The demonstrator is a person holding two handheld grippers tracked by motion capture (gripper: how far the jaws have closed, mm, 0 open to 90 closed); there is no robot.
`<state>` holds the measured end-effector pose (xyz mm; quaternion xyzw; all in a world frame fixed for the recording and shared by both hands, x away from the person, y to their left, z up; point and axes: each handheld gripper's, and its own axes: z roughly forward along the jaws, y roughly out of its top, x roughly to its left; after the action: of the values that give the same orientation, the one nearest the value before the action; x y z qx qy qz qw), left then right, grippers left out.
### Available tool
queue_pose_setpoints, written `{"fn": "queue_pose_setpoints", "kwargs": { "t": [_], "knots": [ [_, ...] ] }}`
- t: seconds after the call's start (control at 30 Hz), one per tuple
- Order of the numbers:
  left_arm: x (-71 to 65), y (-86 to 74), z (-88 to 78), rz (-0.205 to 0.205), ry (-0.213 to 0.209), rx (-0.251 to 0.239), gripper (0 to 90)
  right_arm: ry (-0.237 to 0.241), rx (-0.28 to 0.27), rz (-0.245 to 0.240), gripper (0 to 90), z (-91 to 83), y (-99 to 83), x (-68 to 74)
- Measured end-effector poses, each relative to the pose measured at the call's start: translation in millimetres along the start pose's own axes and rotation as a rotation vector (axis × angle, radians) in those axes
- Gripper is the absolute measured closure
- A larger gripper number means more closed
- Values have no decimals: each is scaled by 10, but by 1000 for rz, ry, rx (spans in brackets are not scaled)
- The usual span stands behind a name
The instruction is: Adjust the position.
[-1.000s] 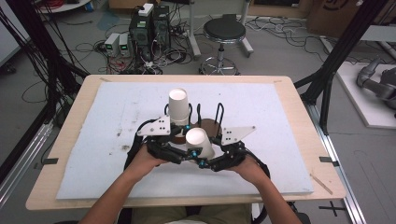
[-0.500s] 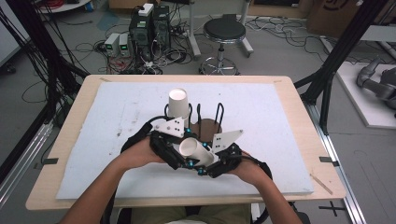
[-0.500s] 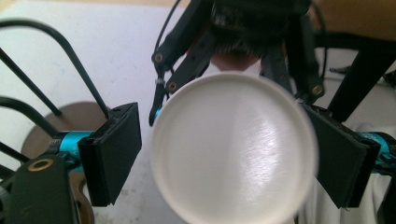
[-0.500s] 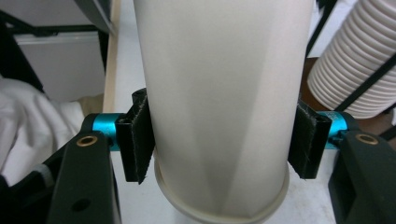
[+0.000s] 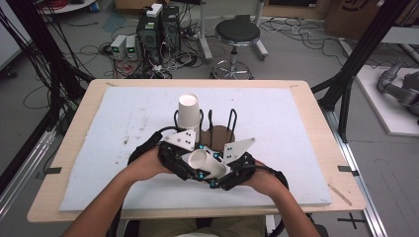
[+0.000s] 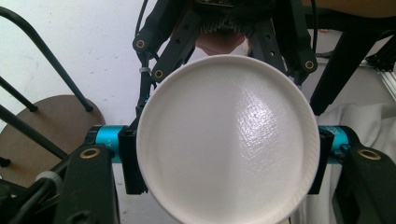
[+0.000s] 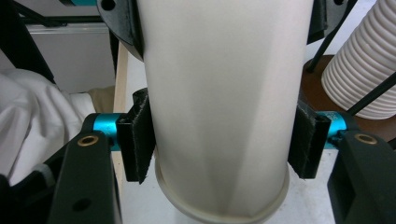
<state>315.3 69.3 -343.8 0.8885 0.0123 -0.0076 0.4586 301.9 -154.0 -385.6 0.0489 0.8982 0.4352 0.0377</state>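
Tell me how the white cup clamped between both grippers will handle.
The white cup looks thin-walled and probably light, so hard squeezing could dent it. Lying tilted between the left gripper and right gripper, its round body would likely roll if dropped.

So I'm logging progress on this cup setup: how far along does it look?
Done: one ribbed white cup stands upside down on the wire rack. In hand: a second white cup lies sideways between the left claw and the right claw, both shut on it. Left: placing that cup, presumably on the rack.
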Motion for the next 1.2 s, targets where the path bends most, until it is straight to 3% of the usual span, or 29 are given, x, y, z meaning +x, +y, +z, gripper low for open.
{"fn": "queue_pose_setpoints", "kwargs": {
  "t": [0.2, 0.27, 0.3, 0.4, 0.43, 0.63, 0.9, 1.1, 1.2],
  "knots": [
    [4, -78, -22, -17, 8, -61, 361, -2, -16, 3, 327, -17, -9, -4],
    [21, -127, -49, -35, 23, -88, 360, -19, -64, 20, 207, -33, -18, -11],
    [39, -159, -70, -44, 27, -110, 361, -22, -89, 37, 193, -51, -22, -17],
    [80, -272, -126, -106, 22, -240, 361, -27, -149, 65, 192, -125, -35, -39],
    [84, -307, -140, -120, 23, -278, 361, -44, -204, 82, 193, -165, -47, -64],
    [100, -450, -189, -146, 29, -444, 361, -42, -298, 150, 192, -241, -65, -96],
    [110, -543, -225, -164, 24, -532, 361, -66, -338, 163, 192, -244, -92, -107],
    [85, -522, -199, -165, -29, -598, 360, -19, -355, 166, 193, -165, -82, -85],
    [67, -501, -171, -163, -45, -602, 359, 10, -371, 169, 193, -136, -71, -73]
  ]
}}
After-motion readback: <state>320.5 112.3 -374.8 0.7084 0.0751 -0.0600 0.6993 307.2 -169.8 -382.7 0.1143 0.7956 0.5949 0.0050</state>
